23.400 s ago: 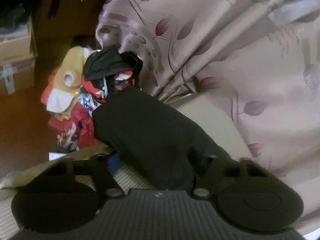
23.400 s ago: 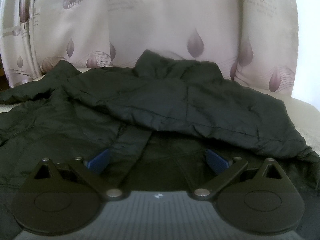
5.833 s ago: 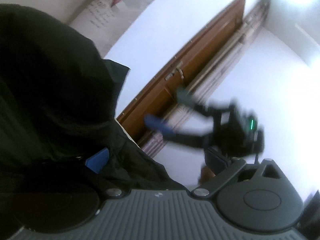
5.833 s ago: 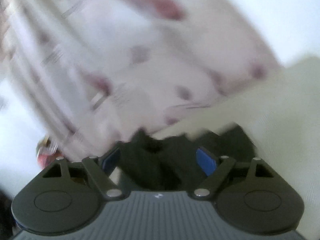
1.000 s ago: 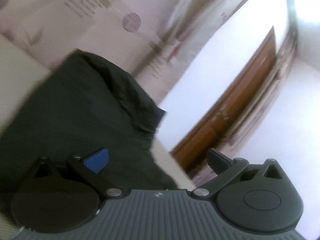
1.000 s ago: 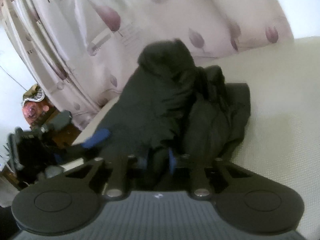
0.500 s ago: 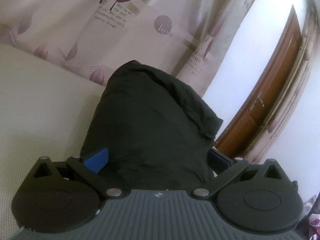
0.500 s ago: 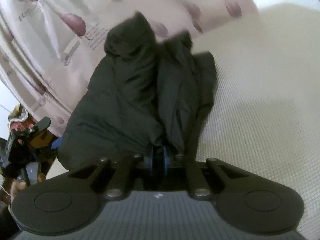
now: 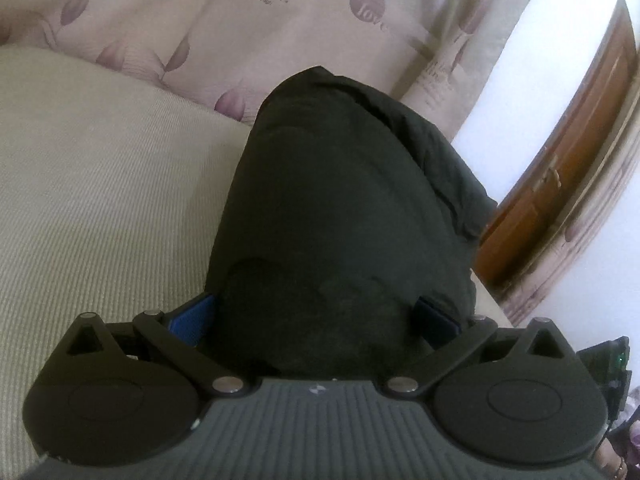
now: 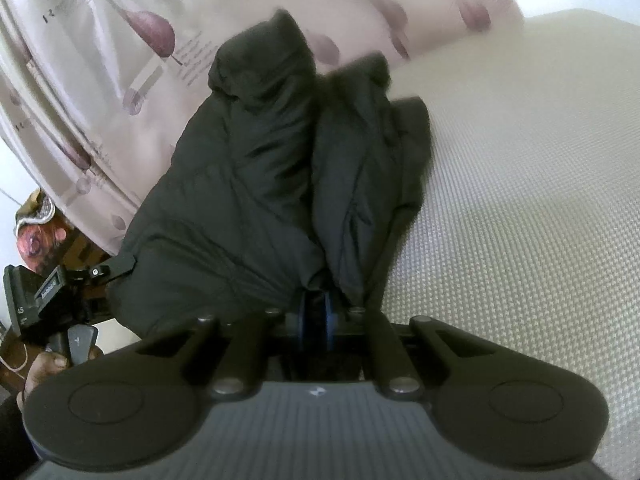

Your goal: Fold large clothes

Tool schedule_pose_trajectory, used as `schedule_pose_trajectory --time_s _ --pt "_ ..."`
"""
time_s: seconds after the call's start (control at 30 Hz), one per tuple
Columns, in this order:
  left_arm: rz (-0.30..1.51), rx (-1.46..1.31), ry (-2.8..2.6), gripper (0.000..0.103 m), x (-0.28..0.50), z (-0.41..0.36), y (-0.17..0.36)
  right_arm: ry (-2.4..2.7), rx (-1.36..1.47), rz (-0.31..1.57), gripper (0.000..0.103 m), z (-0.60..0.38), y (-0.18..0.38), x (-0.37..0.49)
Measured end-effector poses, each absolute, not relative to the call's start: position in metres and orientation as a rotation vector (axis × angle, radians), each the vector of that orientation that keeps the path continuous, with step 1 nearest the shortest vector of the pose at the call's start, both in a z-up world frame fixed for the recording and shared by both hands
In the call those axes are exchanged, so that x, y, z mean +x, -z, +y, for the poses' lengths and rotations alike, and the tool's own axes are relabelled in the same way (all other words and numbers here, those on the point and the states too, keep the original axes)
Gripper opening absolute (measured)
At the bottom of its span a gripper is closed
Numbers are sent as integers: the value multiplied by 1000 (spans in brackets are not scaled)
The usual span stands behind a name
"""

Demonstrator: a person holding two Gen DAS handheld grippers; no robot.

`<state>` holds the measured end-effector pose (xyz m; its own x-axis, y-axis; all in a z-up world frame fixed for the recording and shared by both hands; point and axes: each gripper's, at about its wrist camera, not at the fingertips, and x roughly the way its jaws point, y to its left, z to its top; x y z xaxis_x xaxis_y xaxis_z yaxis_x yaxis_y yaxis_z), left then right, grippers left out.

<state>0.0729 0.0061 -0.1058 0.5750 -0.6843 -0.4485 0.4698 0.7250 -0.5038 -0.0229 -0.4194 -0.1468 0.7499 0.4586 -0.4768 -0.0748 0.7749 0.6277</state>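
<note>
- Cream woven bed surface (image 10: 520, 208) fills the near ground on both views, and a dark jacket (image 10: 256, 184) lies bunched upon it.
- Nearest the jacket's lower edge, the right tool (image 10: 315, 314) has its blue pads drawn almost together, pinching a thin fold of the jacket's hem between them; its jaws have just been closing.
- At the jacket's other near edge, the left tool (image 9: 316, 316) stands wide, its blue pads (image 9: 191, 320) set on either side of a thick bundle of the jacket (image 9: 340, 216); whether they press on the cloth cannot be told.
- Left of the jacket in the right wrist view, a hand (image 10: 44, 368) grips the left tool's handle.
- Beyond the jacket hangs a pale curtain (image 9: 248, 28) printed with purple leaves and lettering.
- Right of the jacket in the left wrist view, farther back, stands a brown wooden door (image 9: 568, 168).
</note>
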Motion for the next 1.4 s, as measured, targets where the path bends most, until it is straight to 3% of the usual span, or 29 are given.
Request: schedule_pose_trajectory --time_s 0.13,0.3,0.4,0.47,0.53,0.7,0.77,0.9,1.0,1.1,1.3,1.4 --pt "688 -319 678 100 71 8 100 -339 622 693 7 -423 145 -17" --pt "503 -342 715 101 52 21 55 -344 630 701 8 -425 144 -16" --pt "485 -334 851 100 50 -1 40 -348 648 697 8 -427 146 -16" --pt "508 -296 940 95 51 -27 46 -350 665 692 8 -428 149 -17" --pt "559 -253 984 84 54 -50 61 -351 676 687 8 -430 151 -18" --pt "589 -242 1001 86 56 -72 90 -348 708 718 11 -440 144 -16" --pt "607 -278 1009 86 61 -70 94 -307 681 705 15 -447 122 -17" --pt "620 -308 1020 86 62 -65 102 -263 454 472 15 -438 29 -15" --pt "618 -308 1025 87 58 -65 104 -360 255 390 15 -391 -28 17" --pt "616 -316 1018 88 59 -66 104 -461 39 395 15 -324 -50 64" --pt "602 -324 1009 90 57 -70 105 -266 -290 496 12 -271 -6 168" --pt "598 -343 1019 90 58 -71 107 -167 -102 630 9 -313 28 201"
